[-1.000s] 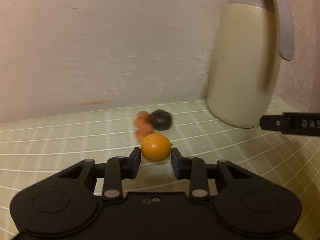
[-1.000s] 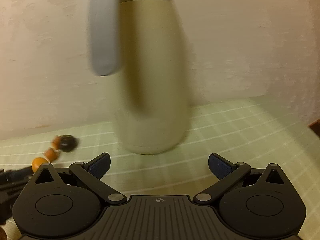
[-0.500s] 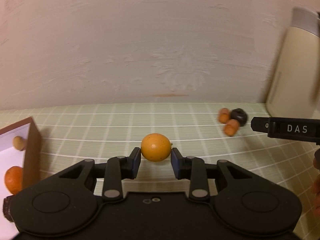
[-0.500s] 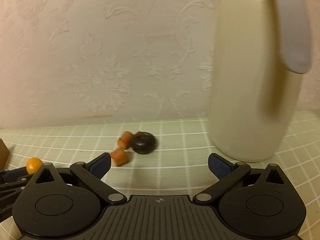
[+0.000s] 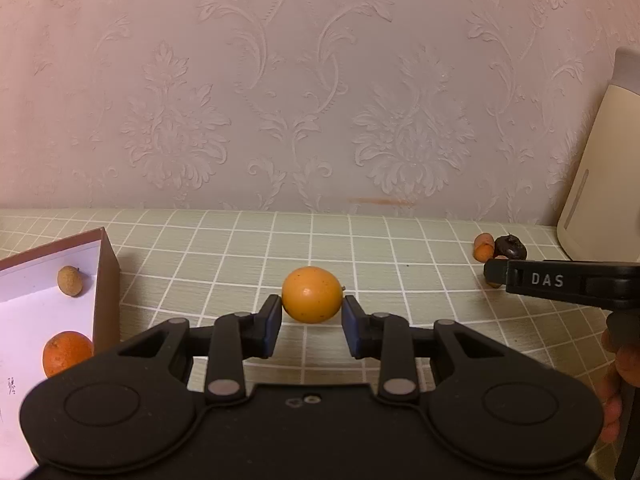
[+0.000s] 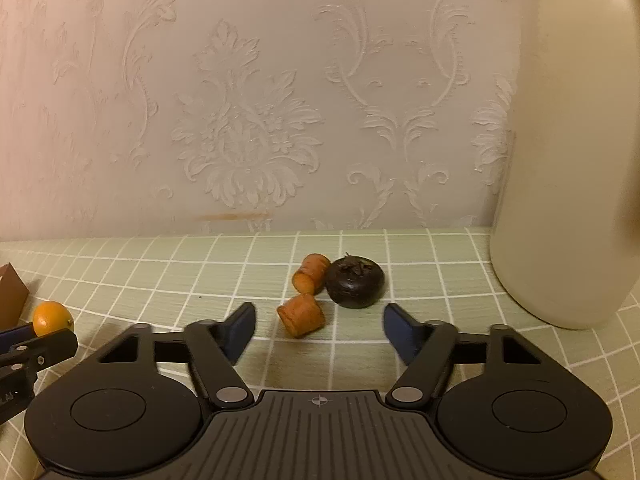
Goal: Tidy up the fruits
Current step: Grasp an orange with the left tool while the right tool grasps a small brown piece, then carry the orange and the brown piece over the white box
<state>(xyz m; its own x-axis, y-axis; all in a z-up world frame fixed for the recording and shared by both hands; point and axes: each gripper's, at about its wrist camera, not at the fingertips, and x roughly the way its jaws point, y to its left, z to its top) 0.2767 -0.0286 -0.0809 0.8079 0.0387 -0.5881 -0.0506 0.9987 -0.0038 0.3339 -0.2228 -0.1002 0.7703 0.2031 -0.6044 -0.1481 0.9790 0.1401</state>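
Left wrist view. The left gripper [image 5: 312, 320] pinches a small orange fruit [image 5: 312, 294], probably a kumquat, between its blue pads [image 5: 272, 326], clear of the checked green tablecloth [image 5: 240, 252]. At 9 o'clock stands an open box [image 5: 106, 280] with a white floor, holding a pale brown longan-like fruit [image 5: 70, 280] and an orange citrus fruit [image 5: 67, 352]. Judged step: carry the held fruit to the box. To do it well, keep the pinch gentle but steady, clear the near wall, and release low over bare floor so that the round fruit does not roll. At 3 o'clock the right gripper [image 5: 494, 276] shows side-on, with a person's fingers [image 5: 624, 364] on its handle, partly covering the loose pieces beyond.

Right wrist view. The right gripper [image 6: 318, 330] stands half spread; its jaws have just been closing, and nothing is pressed between them. Ahead, at 12 o'clock, lie two orange cut stubs, the nearer stub [image 6: 301, 315] and the farther stub [image 6: 310, 274], touching a dark round fruit [image 6: 355, 282]. To pick the nearer stub, the jaws should straddle it alone.

Differences. Only the left view shows the box's contents; only the right view shows the three loose pieces whole, and the cream jug [image 6: 572, 160] at 3 o'clock, near them.
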